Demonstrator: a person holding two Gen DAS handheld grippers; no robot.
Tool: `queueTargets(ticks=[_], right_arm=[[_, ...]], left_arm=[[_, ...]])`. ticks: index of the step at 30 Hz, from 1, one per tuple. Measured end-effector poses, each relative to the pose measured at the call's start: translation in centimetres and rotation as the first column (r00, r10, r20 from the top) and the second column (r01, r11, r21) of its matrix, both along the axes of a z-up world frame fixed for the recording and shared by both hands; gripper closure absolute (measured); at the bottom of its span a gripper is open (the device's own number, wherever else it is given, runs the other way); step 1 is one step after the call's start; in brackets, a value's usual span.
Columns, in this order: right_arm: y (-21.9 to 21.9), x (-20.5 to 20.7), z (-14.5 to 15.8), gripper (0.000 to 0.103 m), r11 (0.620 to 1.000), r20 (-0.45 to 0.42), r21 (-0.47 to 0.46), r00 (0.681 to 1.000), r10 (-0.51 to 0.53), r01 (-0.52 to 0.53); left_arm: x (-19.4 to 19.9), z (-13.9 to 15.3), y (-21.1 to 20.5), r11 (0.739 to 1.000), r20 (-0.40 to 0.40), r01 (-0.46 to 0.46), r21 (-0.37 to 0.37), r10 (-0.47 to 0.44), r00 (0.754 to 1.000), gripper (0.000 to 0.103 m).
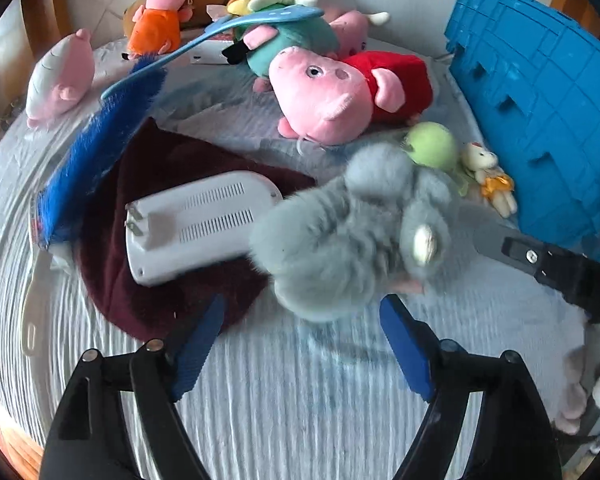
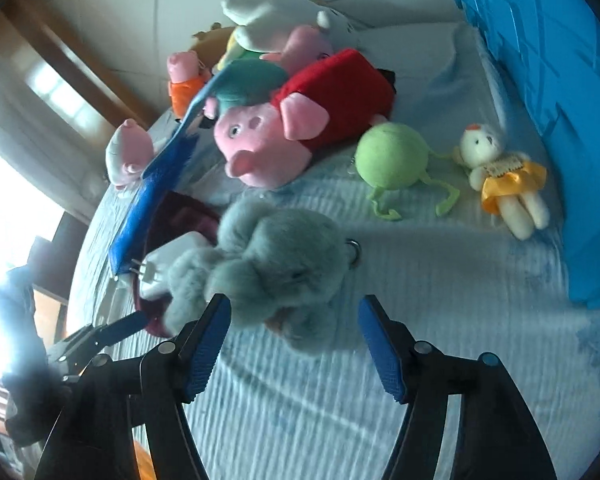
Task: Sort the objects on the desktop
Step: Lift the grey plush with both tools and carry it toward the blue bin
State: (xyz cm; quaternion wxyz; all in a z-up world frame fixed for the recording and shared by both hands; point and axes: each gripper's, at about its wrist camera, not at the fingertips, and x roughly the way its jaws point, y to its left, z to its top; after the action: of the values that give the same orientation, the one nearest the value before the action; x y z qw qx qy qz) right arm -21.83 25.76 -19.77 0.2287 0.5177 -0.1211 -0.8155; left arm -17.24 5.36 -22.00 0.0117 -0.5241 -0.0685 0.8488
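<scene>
Looking along the left gripper [image 1: 300, 354] from its wrist view, I see both blue pads spread wide with nothing between them. The grey plush [image 1: 356, 236] sits just above the gap, centre of the frame, blurred, its bulk running from lower left to upper right. A finger of the right gripper [image 1: 496, 242] reaches in from the right edge and seems to touch the toy's far side. Left of the plush, a white adapter [image 1: 200, 224] lies on a maroon cloth [image 1: 148, 304]. At upper right stands the blue crate [image 1: 540, 112]; its inside is hidden.

From the right wrist view, the right gripper [image 2: 294, 344] is also open, and the grey plush [image 2: 268, 268] lies partly between its fingertips, toward the left one. The left gripper [image 2: 130, 326] shows at lower left, farther off. I judge the right nearer. The blue crate [image 2: 560, 100] fills the right edge, contents unseen. A green ball toy [image 2: 392, 156] and a small white doll [image 2: 500, 172] lie beside it.
</scene>
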Motion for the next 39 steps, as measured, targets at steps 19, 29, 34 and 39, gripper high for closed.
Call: queueTargets(ticks=[19, 29, 34, 39], right_arm=[[-6.1, -6.8, -4.8, 0.048, 0.985, 0.035, 0.059, 0.986, 0.160, -0.162], [-6.0, -5.2, -3.2, 0.053, 0.987, -0.041, 0.012, 0.986, 0.159, -0.159], [-5.3, -3.4, 0.0, 0.053, 0.991, -0.092, 0.008, 0.987, 0.134, -0.134], [-4.3, -0.9, 4.8, 0.054, 0.996, -0.178, 0.007, 0.979, 0.094, -0.094]], left_arm=[[-4.9, -4.6, 1.7, 0.999, 0.051, 0.028, 0.032, -0.030, 0.998, 0.049], [-3.3, -2.2, 1.6, 0.997, -0.027, 0.077, 0.028, -0.076, 0.997, 0.056], [-1.9, 1.7, 2.1, 0.993, -0.090, 0.116, 0.011, -0.114, 0.989, 0.056], [0.3, 6.8, 2.1, 0.987, -0.171, 0.161, 0.000, -0.159, 0.972, 0.056]])
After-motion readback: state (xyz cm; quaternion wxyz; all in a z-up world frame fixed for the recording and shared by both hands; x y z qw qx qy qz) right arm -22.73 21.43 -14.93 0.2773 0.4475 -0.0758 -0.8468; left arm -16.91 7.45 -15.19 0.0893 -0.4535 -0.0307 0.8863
